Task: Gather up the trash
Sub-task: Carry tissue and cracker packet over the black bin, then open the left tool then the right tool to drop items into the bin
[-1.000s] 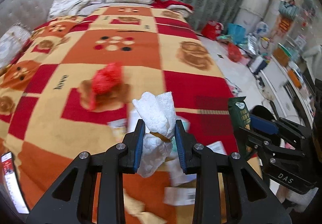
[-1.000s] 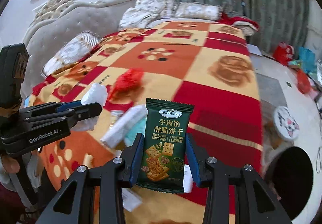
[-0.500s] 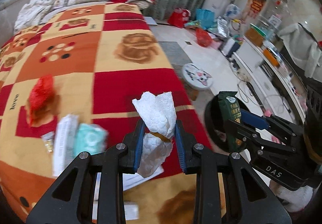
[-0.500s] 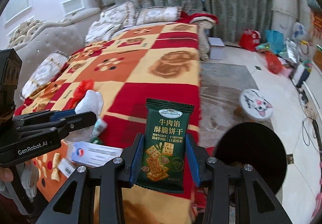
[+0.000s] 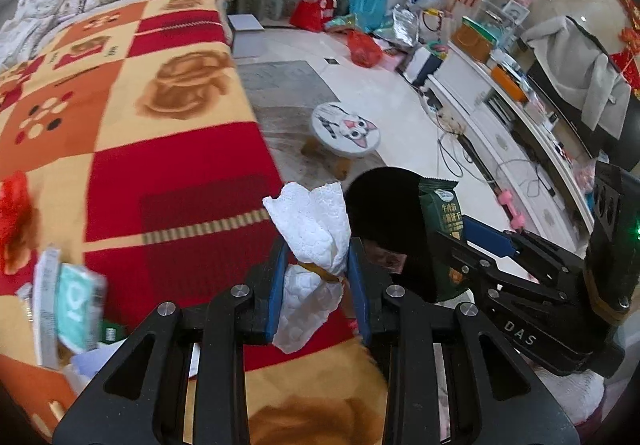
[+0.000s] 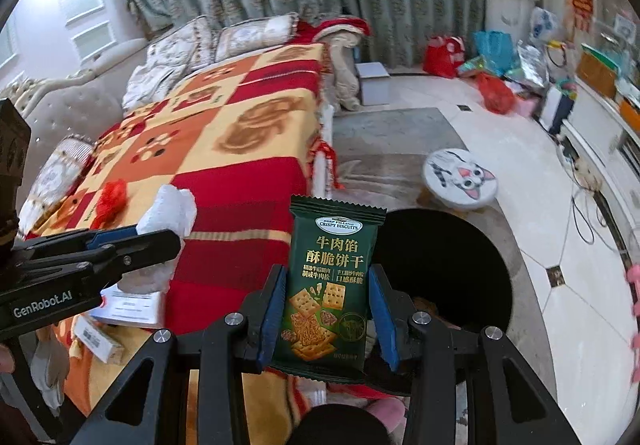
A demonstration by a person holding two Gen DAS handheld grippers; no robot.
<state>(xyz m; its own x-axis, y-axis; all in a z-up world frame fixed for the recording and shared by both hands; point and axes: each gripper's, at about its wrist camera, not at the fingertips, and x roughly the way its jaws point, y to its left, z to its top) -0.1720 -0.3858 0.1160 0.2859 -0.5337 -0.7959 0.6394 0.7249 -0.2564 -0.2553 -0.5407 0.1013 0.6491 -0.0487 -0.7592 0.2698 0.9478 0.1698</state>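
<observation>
Beside bed, crumpled white tissue (image 5: 316, 229), green biscuit packet (image 6: 328, 285)

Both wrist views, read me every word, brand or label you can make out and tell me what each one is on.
"BEEF FILLING CRISPY BISCUITS" and "牛肉馅 酥脆饼干": green biscuit packet held in the right tool.
"GenRobot.AI": side of the left tool, which holds the white tissue wad.
"DAS": body of the right tool, in the left wrist view.
Too small or blurred: the packet's smaller Chinese lines, the papers and small box on the blanket.
</observation>
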